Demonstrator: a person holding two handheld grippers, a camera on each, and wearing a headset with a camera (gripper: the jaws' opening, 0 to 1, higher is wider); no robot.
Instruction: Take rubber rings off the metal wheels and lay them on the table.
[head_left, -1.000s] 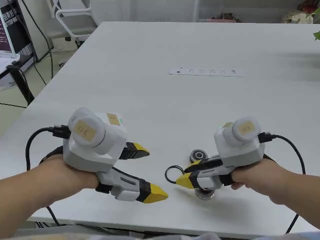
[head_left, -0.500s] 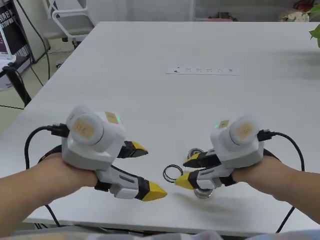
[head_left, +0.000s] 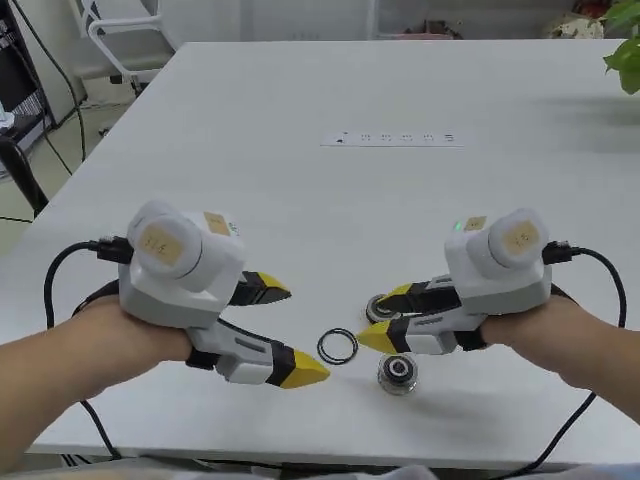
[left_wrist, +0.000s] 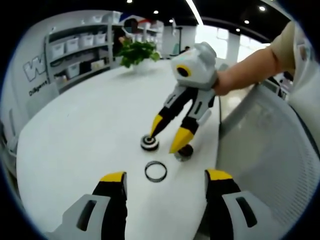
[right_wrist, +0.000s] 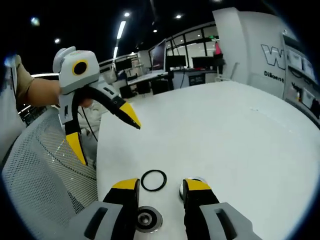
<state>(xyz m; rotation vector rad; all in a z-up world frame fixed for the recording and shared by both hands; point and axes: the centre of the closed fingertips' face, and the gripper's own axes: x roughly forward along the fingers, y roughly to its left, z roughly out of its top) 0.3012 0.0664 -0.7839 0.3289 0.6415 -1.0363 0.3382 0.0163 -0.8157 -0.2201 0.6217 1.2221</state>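
A broad white table in an open office carries the work near its front edge. A black rubber ring lies flat on the table, free of everything, between the two grippers. Just to its right stands a metal wheel that looks bare, its shiny rim uncovered. A second wheel, a little farther from the edge, appears to keep a dark band round it. The right gripper hovers over that pair, jaws apart and empty, its upper tip close by the second wheel. The left gripper is held on the other side of the ring, jaws wide apart and gripping nothing.

A second ago the right gripper sat lower over the near wheel, hiding most of it, with the ring at its yellow tip. Now it has lifted and drawn back, and the ring rests alone on the surface. By the look of it, one ring is off and laid down, and the second wheel is likely next.
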